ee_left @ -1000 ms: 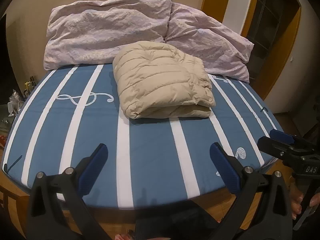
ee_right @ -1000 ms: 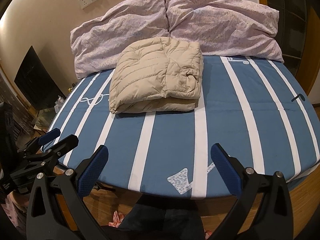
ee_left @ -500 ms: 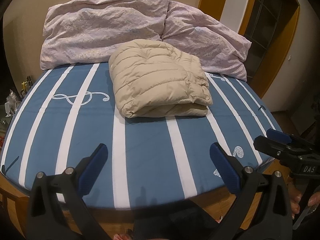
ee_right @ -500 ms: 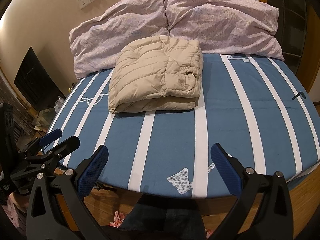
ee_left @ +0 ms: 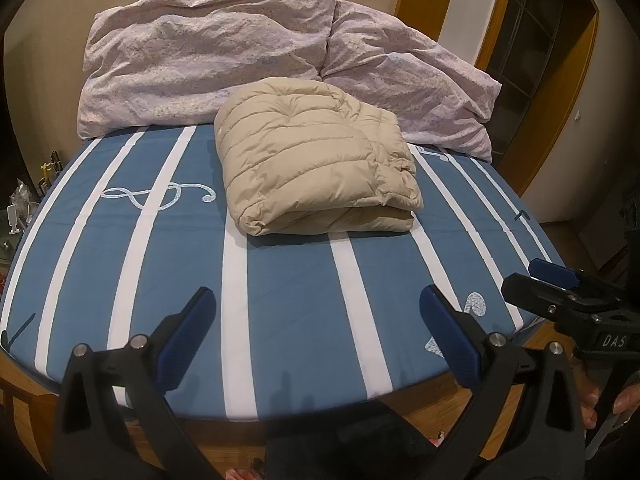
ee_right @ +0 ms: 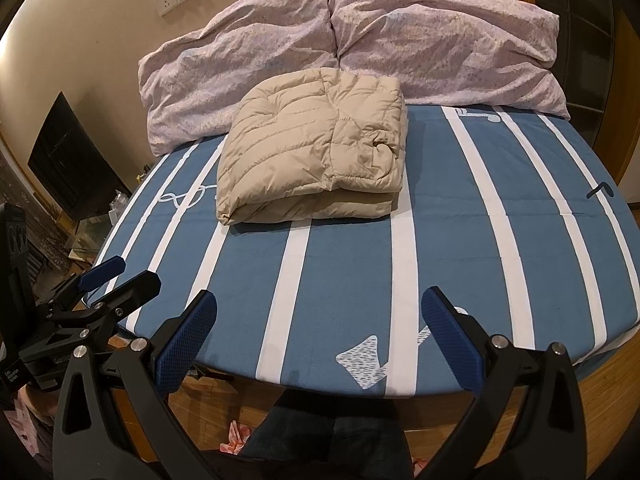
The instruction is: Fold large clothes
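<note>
A: The beige puffer jacket sits folded into a thick packet toward the head edge of the bed, touching the lilac pillows.

B: Left gripper and right gripper hang over the foot edge, fingers spread wide, holding nothing.

A: Folding looks finished; at most a squaring press remains.

B: Striped blue sheet, beige wall behind, wooden doorframe off the right side.

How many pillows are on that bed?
2. One pillow lies at the head of the bed on the left, the other pillow beside it on the right, both behind the folded beige jacket. None seems hidden.
</note>
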Motion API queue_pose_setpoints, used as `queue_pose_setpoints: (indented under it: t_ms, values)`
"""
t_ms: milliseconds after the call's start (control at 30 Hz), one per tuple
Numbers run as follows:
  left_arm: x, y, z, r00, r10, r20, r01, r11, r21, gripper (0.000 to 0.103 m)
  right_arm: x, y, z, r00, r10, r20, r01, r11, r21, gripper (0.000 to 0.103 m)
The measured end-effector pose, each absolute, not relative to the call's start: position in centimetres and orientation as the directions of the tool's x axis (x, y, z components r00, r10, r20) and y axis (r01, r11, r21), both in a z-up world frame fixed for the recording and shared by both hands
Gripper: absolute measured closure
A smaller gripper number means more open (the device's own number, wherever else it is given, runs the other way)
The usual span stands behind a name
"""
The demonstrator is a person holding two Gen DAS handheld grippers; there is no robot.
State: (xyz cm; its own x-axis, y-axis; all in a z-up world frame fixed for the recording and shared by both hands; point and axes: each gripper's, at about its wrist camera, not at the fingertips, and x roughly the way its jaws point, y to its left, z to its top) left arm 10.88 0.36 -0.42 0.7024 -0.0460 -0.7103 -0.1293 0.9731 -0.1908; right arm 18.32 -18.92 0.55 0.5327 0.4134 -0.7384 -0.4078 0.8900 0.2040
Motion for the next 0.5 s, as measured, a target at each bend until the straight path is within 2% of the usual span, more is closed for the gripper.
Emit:
queue_pose_setpoints:
  t_ms: [500]
  values:
    - [10.88, 0.3, -0.38, 0.703, -0.046, -0.709, -0.129, 0.973, -0.192, 0.002, 18.12, -18.57, -0.02, 0.532, 0.409, -0.741, -0.403, 0.893, 0.203, 0.001]
